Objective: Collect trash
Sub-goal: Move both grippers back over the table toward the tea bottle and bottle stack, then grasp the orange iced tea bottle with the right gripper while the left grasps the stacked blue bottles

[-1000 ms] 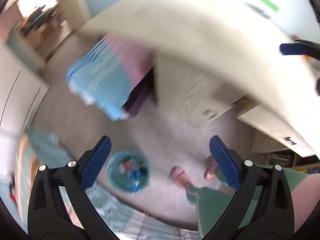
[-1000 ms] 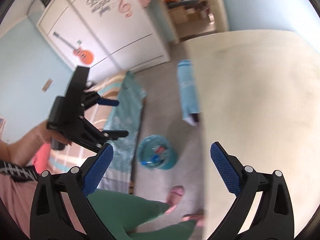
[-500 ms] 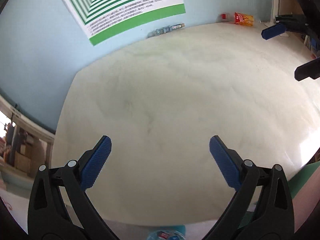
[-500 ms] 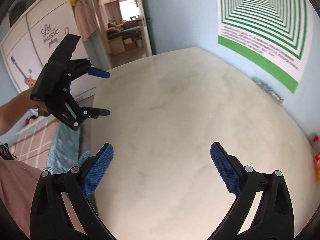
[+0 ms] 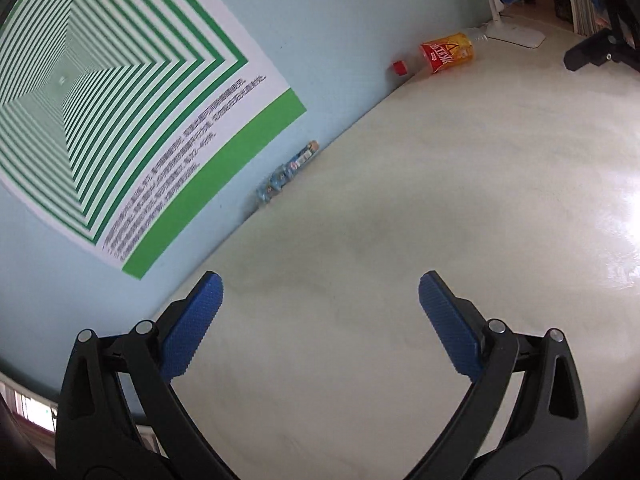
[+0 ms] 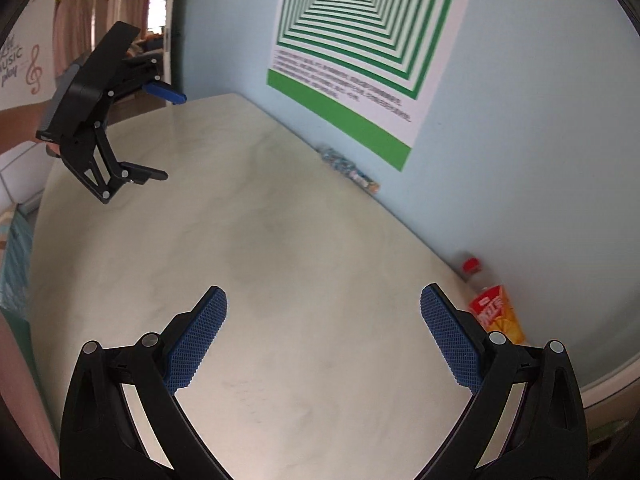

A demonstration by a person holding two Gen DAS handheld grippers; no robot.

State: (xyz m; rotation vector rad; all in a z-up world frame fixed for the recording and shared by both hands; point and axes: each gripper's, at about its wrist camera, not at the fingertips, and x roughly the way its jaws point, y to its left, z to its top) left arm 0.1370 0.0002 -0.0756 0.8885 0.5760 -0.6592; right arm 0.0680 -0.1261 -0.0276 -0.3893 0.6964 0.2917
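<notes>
left gripper point(image 5: 320, 320): jaws spread wide, nothing in them, hanging over the near part of the table. You can also spot it from the right wrist cam, up at the far left edge of the table.
right gripper point(image 6: 322, 336): same deal, wide apart and holding nothing. It's over the near-right part of the table, and in the left cam its blue pads poke in at the top right.
table point(image 5: 400, 240): pale marbled top, pushed up against the light blue wall.
bottle point(image 5: 444, 54): plastic one with a red cap and a red/orange label, lying on its side at the wall edge of the table. In the right cam it's just right of the right gripper's right finger.
wrapper point(image 5: 286, 172): crinkly blue thing, looks like a snack wrapper, lying along the wall under the poster, well apart from the bottle.
poster point(image 5: 120, 100): green and white nested stripes with some text, too blurry to read.
lamp base point(image 5: 516, 32): white, far right, near the bottle's bottom end.
</notes>
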